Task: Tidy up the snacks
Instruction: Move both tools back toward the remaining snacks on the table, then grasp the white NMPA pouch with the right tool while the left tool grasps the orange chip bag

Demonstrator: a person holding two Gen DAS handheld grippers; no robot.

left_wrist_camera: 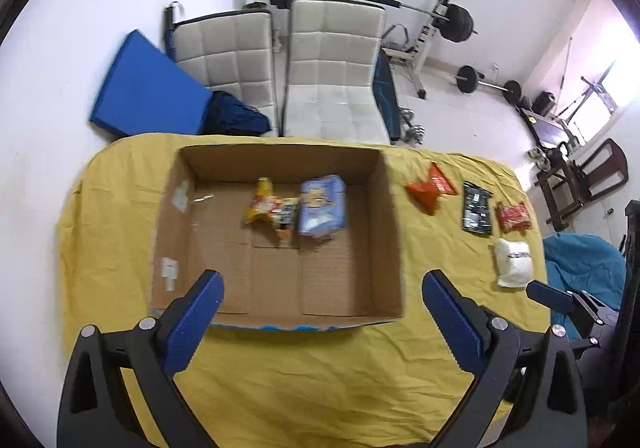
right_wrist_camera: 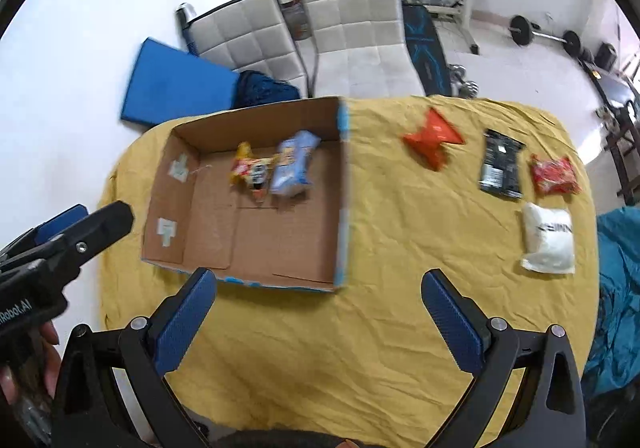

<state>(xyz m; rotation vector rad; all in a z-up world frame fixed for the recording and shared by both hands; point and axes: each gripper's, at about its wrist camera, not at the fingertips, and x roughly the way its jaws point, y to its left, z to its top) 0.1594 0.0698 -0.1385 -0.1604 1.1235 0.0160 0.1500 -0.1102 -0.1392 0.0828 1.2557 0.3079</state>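
An open cardboard box [left_wrist_camera: 384,232] [right_wrist_camera: 340,216] sits on the yellow cloth. Inside lie a yellow snack bag [left_wrist_camera: 270,208] [right_wrist_camera: 250,168] and a pale blue snack bag [left_wrist_camera: 322,204] [right_wrist_camera: 292,164]. To the right of the box, on the cloth, lie an orange pack [left_wrist_camera: 430,188] [right_wrist_camera: 434,138], a black pack [left_wrist_camera: 476,208] [right_wrist_camera: 500,164], a red pack [left_wrist_camera: 514,216] [right_wrist_camera: 554,174] and a white pack [left_wrist_camera: 514,262] [right_wrist_camera: 548,238]. My left gripper [left_wrist_camera: 320,288] hovers open over the box's near edge, holding nothing. My right gripper [right_wrist_camera: 318,286] is open and holds nothing, above the cloth near the box's front right corner.
The yellow-covered table [left_wrist_camera: 300,368] [right_wrist_camera: 360,328] ends at its rounded left side. Two white chairs [left_wrist_camera: 332,72] [right_wrist_camera: 352,20] stand behind it, with a blue mat [left_wrist_camera: 148,88] and weight equipment [left_wrist_camera: 452,20]. A teal beanbag [right_wrist_camera: 616,288] lies at the right. A hand [right_wrist_camera: 52,360] holds the left gripper.
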